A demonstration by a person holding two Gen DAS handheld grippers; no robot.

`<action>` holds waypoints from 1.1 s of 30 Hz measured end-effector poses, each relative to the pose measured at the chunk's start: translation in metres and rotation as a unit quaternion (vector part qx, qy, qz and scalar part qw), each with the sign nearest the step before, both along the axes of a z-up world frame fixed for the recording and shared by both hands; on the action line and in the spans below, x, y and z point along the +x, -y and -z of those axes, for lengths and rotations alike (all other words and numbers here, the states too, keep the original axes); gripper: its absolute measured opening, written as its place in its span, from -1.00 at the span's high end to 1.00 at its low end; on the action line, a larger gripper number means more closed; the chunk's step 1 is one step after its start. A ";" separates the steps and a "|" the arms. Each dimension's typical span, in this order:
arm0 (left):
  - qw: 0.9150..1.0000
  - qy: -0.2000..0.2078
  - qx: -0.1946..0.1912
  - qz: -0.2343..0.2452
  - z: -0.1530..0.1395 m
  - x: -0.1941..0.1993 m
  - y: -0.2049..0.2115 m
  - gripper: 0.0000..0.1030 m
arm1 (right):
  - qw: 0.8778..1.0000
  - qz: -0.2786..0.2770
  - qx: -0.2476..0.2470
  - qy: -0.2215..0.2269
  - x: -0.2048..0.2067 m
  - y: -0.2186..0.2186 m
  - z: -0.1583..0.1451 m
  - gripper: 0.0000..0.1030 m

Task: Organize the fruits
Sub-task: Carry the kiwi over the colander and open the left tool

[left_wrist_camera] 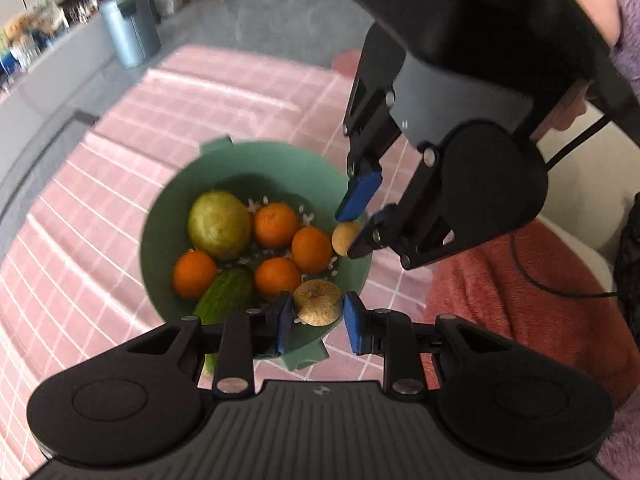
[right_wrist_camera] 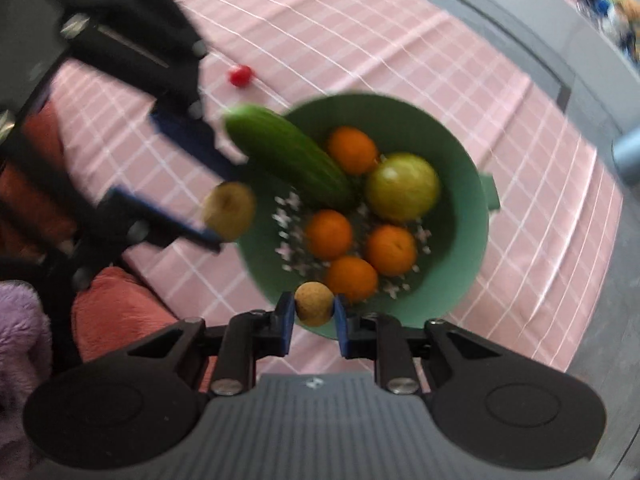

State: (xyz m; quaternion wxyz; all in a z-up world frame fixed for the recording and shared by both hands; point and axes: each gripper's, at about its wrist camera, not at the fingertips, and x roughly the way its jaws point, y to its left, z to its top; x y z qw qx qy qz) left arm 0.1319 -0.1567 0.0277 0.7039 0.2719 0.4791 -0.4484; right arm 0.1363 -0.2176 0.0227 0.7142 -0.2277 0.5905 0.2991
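While both my claws hang over the green bowl [left_wrist_camera: 160, 216], I count four oranges [left_wrist_camera: 275, 225], one large green fruit [left_wrist_camera: 219, 225] and one cucumber [left_wrist_camera: 224, 296] inside it. My left gripper [left_wrist_camera: 316, 320] pinches a brownish round fruit [left_wrist_camera: 318, 303]; my right gripper [right_wrist_camera: 314, 322] pinches a smaller tan one [right_wrist_camera: 314, 303] at the bowl's rim. One red berry [right_wrist_camera: 240, 76] lies apart on the pink checked cloth [right_wrist_camera: 400, 40].

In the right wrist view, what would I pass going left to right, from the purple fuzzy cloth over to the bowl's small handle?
Purple cloth → yellowish fruit between the left gripper's fingers → big green fruit inside the bowl → bowl handle.
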 end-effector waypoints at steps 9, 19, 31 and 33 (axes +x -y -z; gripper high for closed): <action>0.998 -0.051 0.019 -0.030 0.041 0.033 0.008 0.40 | 0.994 0.044 0.060 -0.077 0.027 0.015 0.038 0.67; 0.998 -0.044 0.034 -0.013 0.057 0.038 0.020 0.39 | 0.991 0.054 0.062 -0.105 0.035 0.013 0.061 0.64; 0.999 -0.026 0.038 -0.007 0.056 0.033 0.019 -0.08 | 0.991 0.058 0.061 -0.101 0.036 0.013 0.059 0.60; 0.999 -0.029 0.030 -0.009 0.051 0.031 0.015 -0.08 | 0.992 0.059 0.062 -0.095 0.034 0.014 0.055 0.53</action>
